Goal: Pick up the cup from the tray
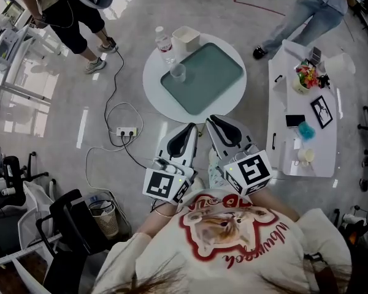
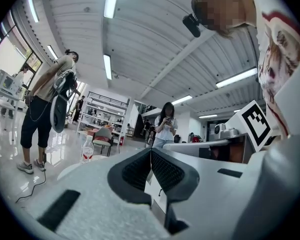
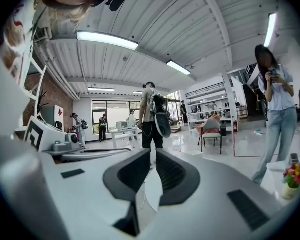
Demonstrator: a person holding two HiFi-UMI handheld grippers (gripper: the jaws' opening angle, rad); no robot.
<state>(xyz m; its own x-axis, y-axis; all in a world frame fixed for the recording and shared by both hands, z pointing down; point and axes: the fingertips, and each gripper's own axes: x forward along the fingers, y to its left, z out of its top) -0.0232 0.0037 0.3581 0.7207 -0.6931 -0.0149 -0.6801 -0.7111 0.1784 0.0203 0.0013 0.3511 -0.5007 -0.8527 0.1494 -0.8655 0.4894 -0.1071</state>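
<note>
A clear cup [image 1: 178, 72] stands upright on the left end of a green tray [image 1: 208, 81], which lies on a round white table [image 1: 154, 87]. Both grippers are held close to the person's chest, short of the table and pointing toward it. The left gripper [image 1: 192, 127] is shut with nothing in it; its ribbed pads [image 2: 140, 170] meet at the tip in the left gripper view. Beside it, the right gripper [image 1: 211, 120] is also shut and empty, its pads [image 3: 174, 174] nearly touching in the right gripper view. Neither gripper view shows the cup.
A water bottle [image 1: 164, 45] and a white container [image 1: 186, 38] stand at the table's far edge. A long white side table [image 1: 282, 112] with flowers [image 1: 306, 75] stands at the right. A power strip [image 1: 126, 131] with cables lies on the floor. People stand at the far left [image 1: 73, 11] and far right [image 1: 310, 8].
</note>
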